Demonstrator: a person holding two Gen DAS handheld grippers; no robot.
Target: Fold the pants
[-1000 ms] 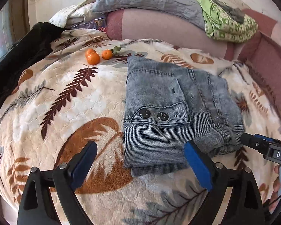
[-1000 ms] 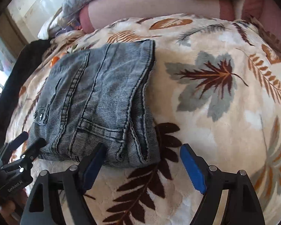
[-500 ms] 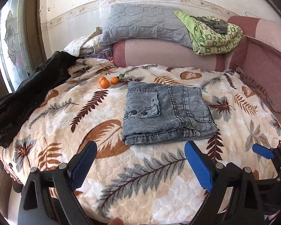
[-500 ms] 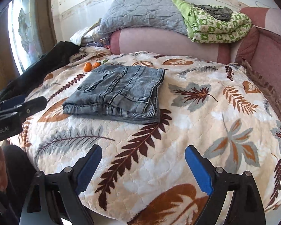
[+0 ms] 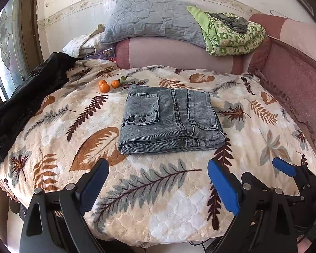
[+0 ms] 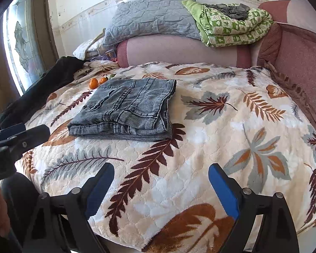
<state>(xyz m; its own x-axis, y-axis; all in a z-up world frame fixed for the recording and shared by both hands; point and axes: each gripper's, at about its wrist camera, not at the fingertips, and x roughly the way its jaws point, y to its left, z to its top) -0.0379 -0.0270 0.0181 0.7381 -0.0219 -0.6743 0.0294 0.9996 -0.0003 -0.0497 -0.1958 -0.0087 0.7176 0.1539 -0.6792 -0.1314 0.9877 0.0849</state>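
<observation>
Pants lie folded mid-blanket, bare quilt open toward every edge

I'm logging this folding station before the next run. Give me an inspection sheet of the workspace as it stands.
Surface: leaf-print blanket spread over the bed, lying flat.
Job's things: grey denim pants folded into a compact stack mid-blanket, nothing touching them.
Clutter: three oranges beyond the pants; black garment heaped along one edge of the bed.
Grippers: left hand-held gripper open and empty near the bed's front edge; right hand-held gripper open and empty, clear of the pants.
Cables: a thin dark one may show under the bed's front edge; unclear.
Surroundings: grey pillow and folded green quilt on the pink headboard bolster; patterned glass window beside the bed.
</observation>
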